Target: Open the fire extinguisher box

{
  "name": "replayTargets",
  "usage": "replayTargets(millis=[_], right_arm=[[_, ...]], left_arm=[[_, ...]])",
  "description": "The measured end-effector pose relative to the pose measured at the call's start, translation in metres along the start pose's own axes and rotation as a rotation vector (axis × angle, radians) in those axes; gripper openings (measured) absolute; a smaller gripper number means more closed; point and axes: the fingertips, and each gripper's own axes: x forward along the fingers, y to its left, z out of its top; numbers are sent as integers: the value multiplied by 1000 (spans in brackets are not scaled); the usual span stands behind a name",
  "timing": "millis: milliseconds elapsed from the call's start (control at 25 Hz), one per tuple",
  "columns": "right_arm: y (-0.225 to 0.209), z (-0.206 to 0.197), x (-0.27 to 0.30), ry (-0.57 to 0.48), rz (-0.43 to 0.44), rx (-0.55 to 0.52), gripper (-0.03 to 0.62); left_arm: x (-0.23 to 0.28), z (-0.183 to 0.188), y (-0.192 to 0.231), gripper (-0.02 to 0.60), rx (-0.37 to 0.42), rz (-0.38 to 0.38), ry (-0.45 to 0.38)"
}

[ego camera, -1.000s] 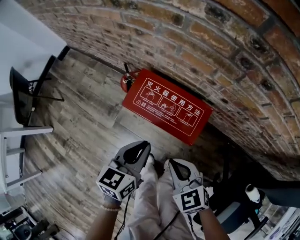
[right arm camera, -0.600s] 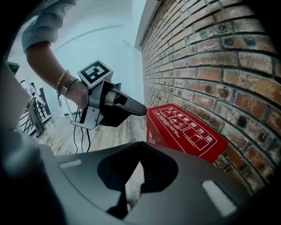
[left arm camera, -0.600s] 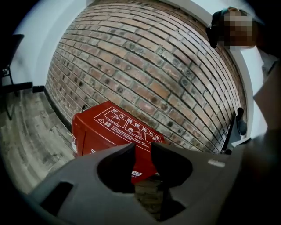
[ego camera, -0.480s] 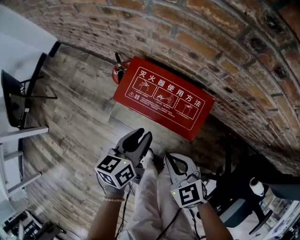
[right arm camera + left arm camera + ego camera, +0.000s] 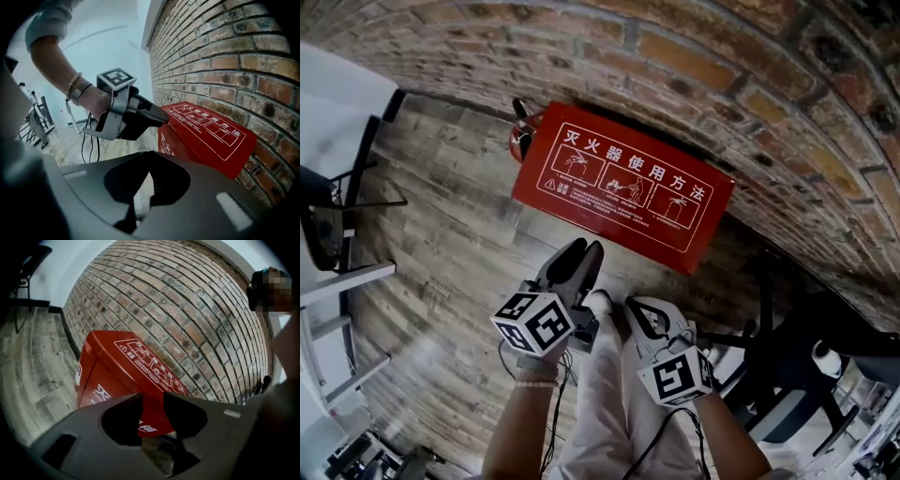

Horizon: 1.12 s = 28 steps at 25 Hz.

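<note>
Fire extinguisher box (image 5: 623,187) lies lengthwise along the wall (image 5: 722,75), apparently lid-up; left gripper (image 5: 582,247) just opening empty, right gripper (image 5: 634,306) clenched.

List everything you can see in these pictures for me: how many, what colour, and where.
fire extinguisher box: one, red with white print, lid closed, on the floor against the wall
fire extinguisher: one, red, partly hidden at the box's left end
brick wall: one, reddish brown, behind the box
floor: one, grey-brown planks
chair: one, black, far left
left gripper: one, grey, short of the box, jaws just been opening, nothing between them
right gripper: one, grey, beside it, jaws shut, empty
legs: two, white trousers, between the grippers
</note>
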Motion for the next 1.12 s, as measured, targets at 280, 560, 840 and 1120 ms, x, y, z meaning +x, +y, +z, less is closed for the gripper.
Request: replayTargets(millis=[280, 560, 840, 1120], right_arm=[[1, -12, 19, 16, 7, -1, 5], [0, -23, 34, 26, -6, 30, 5], [-7, -26, 40, 23, -39, 66, 5], [-16, -35, 52, 17, -106, 111, 5]], left_arm=[[13, 0, 14, 149, -127, -14, -44], [22, 2, 19, 186, -253, -66, -69], [27, 9, 23, 167, -297, -66, -106], [26, 9, 24, 158, -312, -59, -104]])
